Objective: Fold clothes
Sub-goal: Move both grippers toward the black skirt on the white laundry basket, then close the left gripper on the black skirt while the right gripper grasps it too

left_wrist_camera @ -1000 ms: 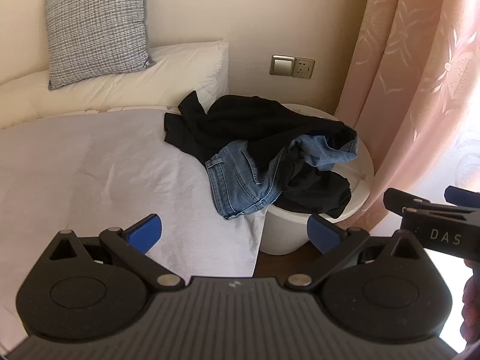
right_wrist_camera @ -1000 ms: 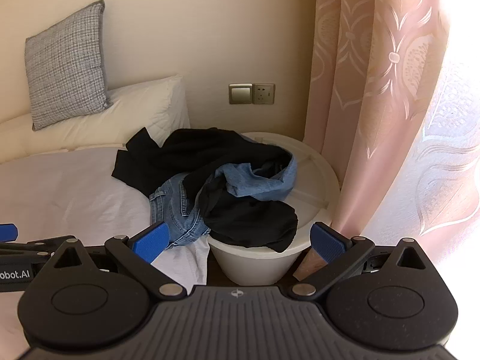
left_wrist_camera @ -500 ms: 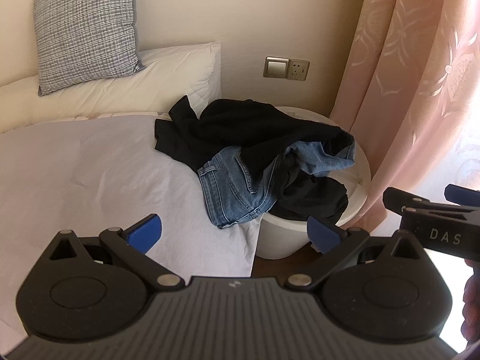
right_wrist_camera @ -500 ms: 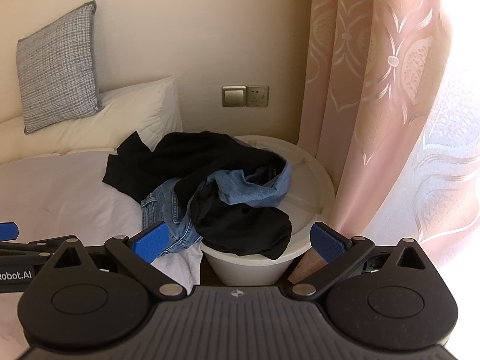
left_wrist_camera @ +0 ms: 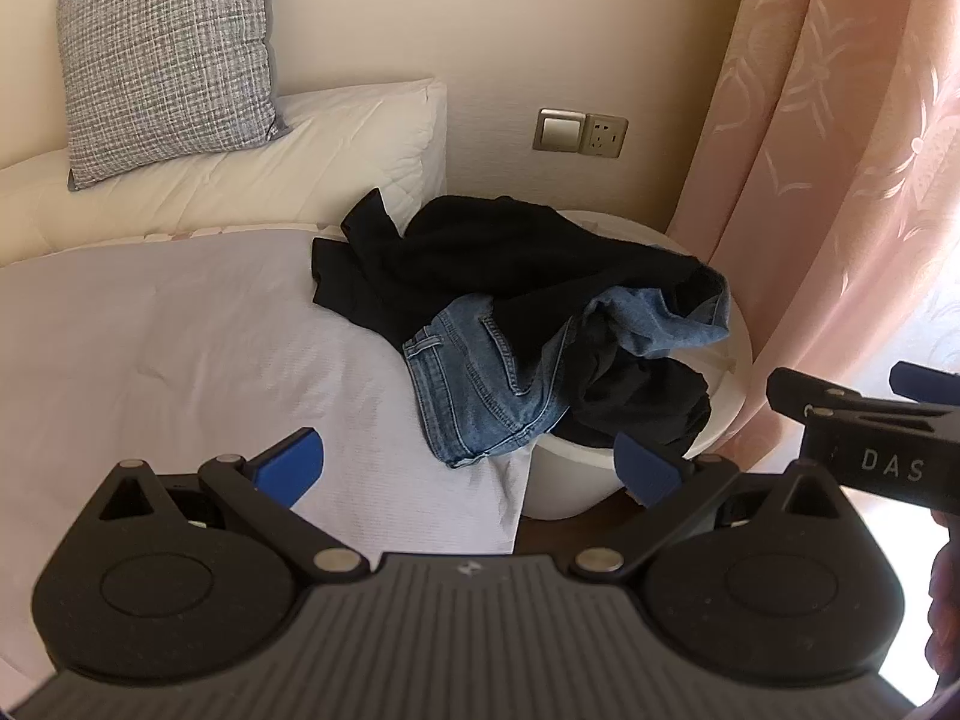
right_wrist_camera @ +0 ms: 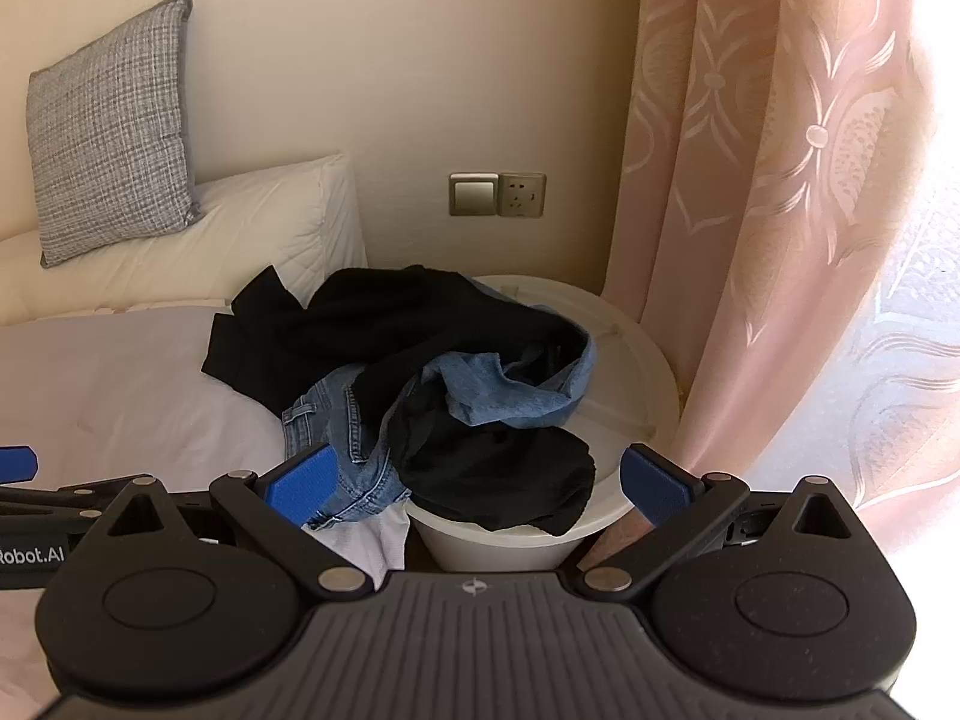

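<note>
Both grippers held wide apart and empty, short of a clothes heap on a white tub.

The left gripper (left_wrist_camera: 468, 468) hangs over the bed (left_wrist_camera: 180, 360) with its blue pads spread, gripping nothing; the right gripper (right_wrist_camera: 477, 480) is likewise spread and empty, just short of the white tub (right_wrist_camera: 648, 372). Blue jeans (left_wrist_camera: 480, 384) and a black garment (left_wrist_camera: 510, 258) lie tangled, draped from the tub's lid onto the bed's edge beside it. Behind the tub are a wall socket (right_wrist_camera: 498, 195) and a pink curtain (right_wrist_camera: 780, 180); left of it, a white pillow (left_wrist_camera: 240, 168) bears a grey cushion (left_wrist_camera: 168, 54).
</note>
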The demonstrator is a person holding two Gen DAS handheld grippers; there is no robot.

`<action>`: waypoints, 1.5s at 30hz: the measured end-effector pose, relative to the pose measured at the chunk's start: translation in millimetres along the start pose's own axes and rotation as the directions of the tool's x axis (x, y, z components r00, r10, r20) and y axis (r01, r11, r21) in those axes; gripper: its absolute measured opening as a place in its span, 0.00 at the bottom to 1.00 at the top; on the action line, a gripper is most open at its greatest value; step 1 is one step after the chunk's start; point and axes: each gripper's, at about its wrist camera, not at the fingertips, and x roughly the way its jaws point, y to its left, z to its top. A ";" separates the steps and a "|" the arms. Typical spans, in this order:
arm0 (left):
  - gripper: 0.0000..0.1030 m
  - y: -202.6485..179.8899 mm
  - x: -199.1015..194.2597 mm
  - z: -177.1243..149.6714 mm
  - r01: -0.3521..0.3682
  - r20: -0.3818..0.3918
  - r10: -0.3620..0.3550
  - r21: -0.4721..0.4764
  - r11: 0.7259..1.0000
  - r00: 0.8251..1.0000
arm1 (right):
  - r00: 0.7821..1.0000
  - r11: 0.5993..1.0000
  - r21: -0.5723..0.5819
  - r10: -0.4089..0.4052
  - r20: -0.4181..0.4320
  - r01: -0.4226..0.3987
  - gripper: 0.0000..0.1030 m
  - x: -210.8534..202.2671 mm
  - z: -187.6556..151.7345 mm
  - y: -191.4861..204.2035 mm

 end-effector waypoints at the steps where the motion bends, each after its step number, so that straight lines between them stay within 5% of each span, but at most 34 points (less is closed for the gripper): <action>1: 0.99 1.0 1.1 0.4 0.000 -0.004 0.000 0.001 1.000 1.000 | 1.000 1.000 0.000 0.000 -0.003 0.000 1.00 1.8 0.5 0.6; 24: 0.99 35.4 39.7 13.4 -0.011 -0.090 0.004 -0.075 0.997 0.996 | 0.996 0.997 -0.046 0.057 -0.065 -0.060 1.00 47.4 18.0 22.0; 39: 0.99 24.1 136.6 58.0 -0.034 -0.196 0.019 -0.073 0.997 0.980 | 0.975 0.991 -0.059 0.107 -0.195 -0.121 0.99 147.7 49.1 -9.8; 43: 0.99 20.7 166.5 69.2 -0.024 -0.209 0.005 -0.089 0.996 0.978 | 0.962 0.985 -0.060 0.143 -0.231 -0.161 0.83 173.8 61.2 -18.6; 45: 0.99 21.2 183.5 75.0 -0.005 -0.236 -0.021 -0.112 0.994 0.972 | 0.957 0.984 -0.054 0.154 -0.247 -0.173 0.83 185.9 67.1 -22.6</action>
